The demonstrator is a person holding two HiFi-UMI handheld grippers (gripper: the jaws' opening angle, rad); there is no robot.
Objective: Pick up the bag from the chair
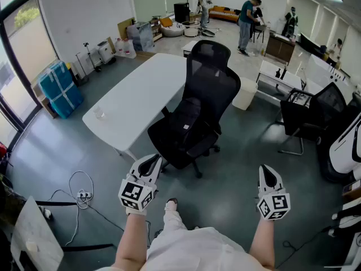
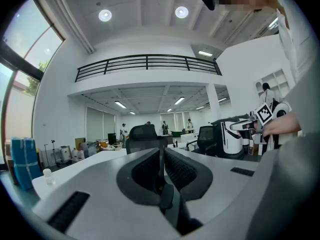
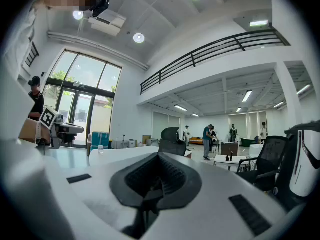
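Nearest, the left gripper (image 1: 150,164) at seven o'clock and the right gripper (image 1: 267,174) at five o'clock are both closed, with nothing between their jaws. They hang above the grey floor (image 1: 237,176), well apart from each other. Beyond them, at twelve o'clock, stands the black chair (image 1: 211,81), and the black bag (image 1: 181,123) lies on its seat. A white counter (image 1: 141,92) stretches away at eleven o'clock, just beside the chair.

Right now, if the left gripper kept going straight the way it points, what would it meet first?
Probably the black office chair: its seat front lies just ahead of the shut left gripper. The bag rests further back on the seat. Height is unclear, so it might reach the bag first.
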